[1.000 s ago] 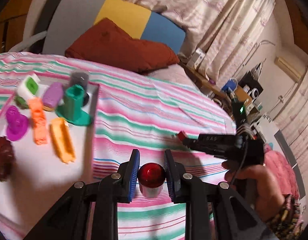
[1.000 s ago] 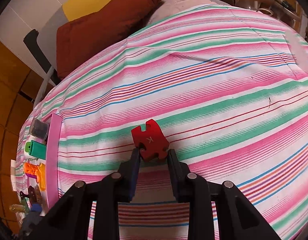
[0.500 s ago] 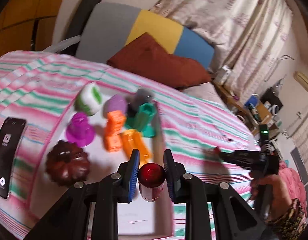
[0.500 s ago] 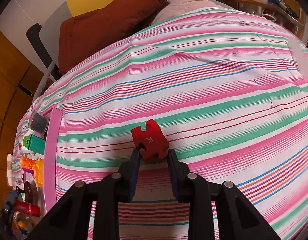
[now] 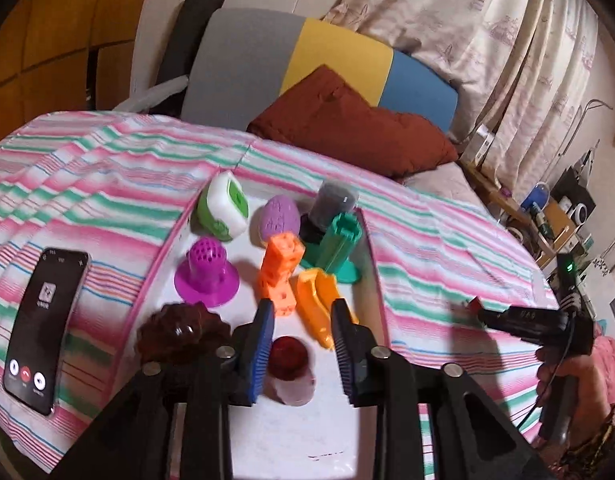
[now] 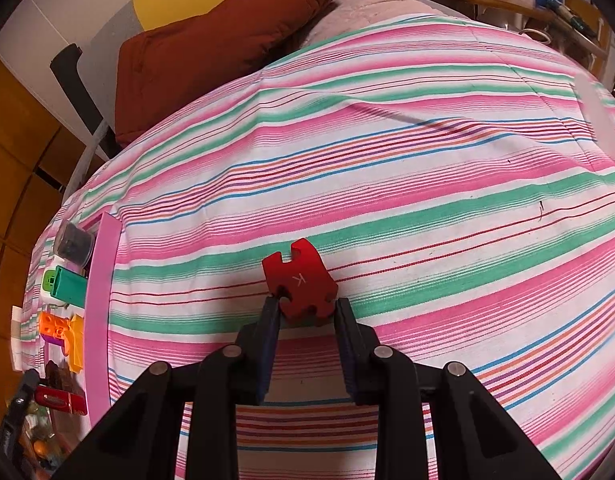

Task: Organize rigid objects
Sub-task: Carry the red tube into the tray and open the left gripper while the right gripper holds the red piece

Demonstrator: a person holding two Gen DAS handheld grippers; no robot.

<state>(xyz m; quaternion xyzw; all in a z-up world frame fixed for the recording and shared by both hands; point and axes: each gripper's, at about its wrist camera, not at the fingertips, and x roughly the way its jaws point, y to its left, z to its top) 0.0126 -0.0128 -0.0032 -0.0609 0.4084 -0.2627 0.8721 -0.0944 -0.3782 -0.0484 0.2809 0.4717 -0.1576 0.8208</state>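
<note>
My left gripper [image 5: 303, 306] hangs over the white tray [image 5: 287, 432] with the pink rim. Its jaws are opening. A red cylinder [image 5: 287, 356] stands on the tray between them, with a gap to the right pad. The tray also holds a dark brown pumpkin shape [image 5: 179, 330], a magenta strainer [image 5: 205, 276], an orange cube block [image 5: 279, 272], an orange curved piece [image 5: 317, 304], a green tower [image 5: 339, 246], a purple egg [image 5: 277, 218], a grey cylinder [image 5: 331, 202] and a white-green box [image 5: 223, 210]. My right gripper [image 6: 303, 304] is shut on a red puzzle piece [image 6: 299, 280] marked K, above the striped bedspread.
A phone [image 5: 43, 320] with a lit screen lies on the striped bedspread [image 6: 427, 200] left of the tray. A brown cushion [image 5: 347, 124] and a grey-yellow-blue pillow [image 5: 307, 56] sit at the bed's head. A cluttered side table [image 5: 547, 216] stands far right.
My left gripper swung from over the bedspread to over the tray with the red cylinder, then its jaws widened and the cylinder came free. The right gripper kept still.
</note>
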